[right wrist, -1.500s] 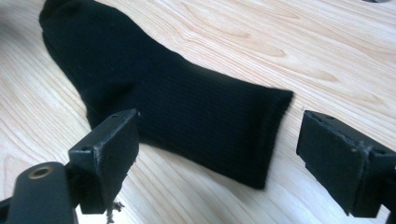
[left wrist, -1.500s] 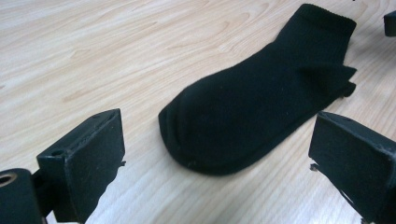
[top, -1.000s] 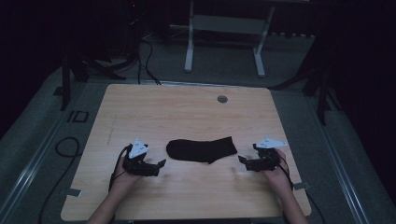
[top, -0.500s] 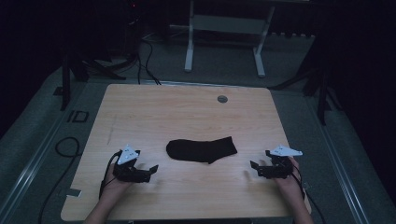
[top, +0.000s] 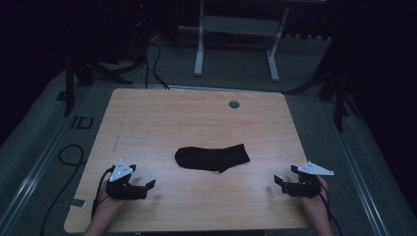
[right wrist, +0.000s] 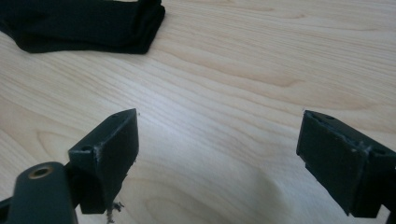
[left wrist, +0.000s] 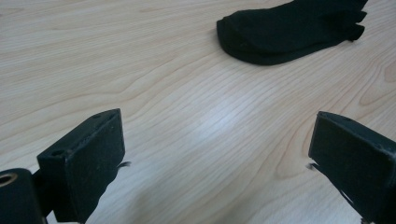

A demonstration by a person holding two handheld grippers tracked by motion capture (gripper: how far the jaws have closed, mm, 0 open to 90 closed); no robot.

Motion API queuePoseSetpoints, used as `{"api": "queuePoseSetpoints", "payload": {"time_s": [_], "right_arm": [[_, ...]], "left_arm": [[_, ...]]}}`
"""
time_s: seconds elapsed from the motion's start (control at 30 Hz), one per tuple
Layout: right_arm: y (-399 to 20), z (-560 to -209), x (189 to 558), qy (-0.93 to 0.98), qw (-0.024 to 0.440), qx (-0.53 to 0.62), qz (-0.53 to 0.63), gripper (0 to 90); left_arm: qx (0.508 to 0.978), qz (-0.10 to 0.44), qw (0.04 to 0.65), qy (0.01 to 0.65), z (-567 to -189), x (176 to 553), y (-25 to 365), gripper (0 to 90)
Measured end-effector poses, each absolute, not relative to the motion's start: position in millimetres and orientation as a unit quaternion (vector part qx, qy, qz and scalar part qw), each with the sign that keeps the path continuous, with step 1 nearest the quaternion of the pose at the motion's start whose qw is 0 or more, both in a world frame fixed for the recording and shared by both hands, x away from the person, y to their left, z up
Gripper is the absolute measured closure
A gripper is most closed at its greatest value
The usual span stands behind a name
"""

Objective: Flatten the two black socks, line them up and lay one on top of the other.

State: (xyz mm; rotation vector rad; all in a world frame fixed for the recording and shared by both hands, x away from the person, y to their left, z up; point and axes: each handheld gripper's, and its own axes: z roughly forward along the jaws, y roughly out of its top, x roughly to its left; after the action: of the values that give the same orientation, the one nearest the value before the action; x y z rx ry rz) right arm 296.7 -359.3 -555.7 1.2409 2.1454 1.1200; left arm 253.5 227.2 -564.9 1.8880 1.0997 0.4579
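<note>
A black sock (top: pixel 212 158) lies flat near the middle of the wooden table (top: pixel 196 118), toe to the left, cuff to the right. My left gripper (top: pixel 147 187) rests near the front left corner, open, jaws wide apart and empty, well left of the sock. My right gripper (top: pixel 281 183) sits near the front right edge, also open and empty. In the left gripper view the sock (left wrist: pixel 289 30) lies ahead at the upper right, beyond the left gripper (left wrist: pixel 217 140). In the right gripper view the sock (right wrist: pixel 84 23) is at the upper left, beyond the right gripper (right wrist: pixel 219 140).
A round grey grommet (top: pixel 234 104) sits near the table's far edge. Beyond the table stand a white frame (top: pixel 236 37) and cables (top: pixel 152 54) on the dark floor. A cable (top: pixel 69 162) runs along the floor on the left.
Both grippers have drawn back from the sock toward the front corners, the left going left, the right going right. The sock stays put.
</note>
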Motion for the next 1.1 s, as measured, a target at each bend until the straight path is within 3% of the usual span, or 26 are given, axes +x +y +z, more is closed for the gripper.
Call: {"api": "queuePoseSetpoints", "payload": {"time_s": [1.1], "right_arm": [[-384,-562,273,0.739,0.251,0.473,0.409,13.2]], "left_arm": [[0.709,0.216,0.454,0.494,-570,216,284,4.0]]}}
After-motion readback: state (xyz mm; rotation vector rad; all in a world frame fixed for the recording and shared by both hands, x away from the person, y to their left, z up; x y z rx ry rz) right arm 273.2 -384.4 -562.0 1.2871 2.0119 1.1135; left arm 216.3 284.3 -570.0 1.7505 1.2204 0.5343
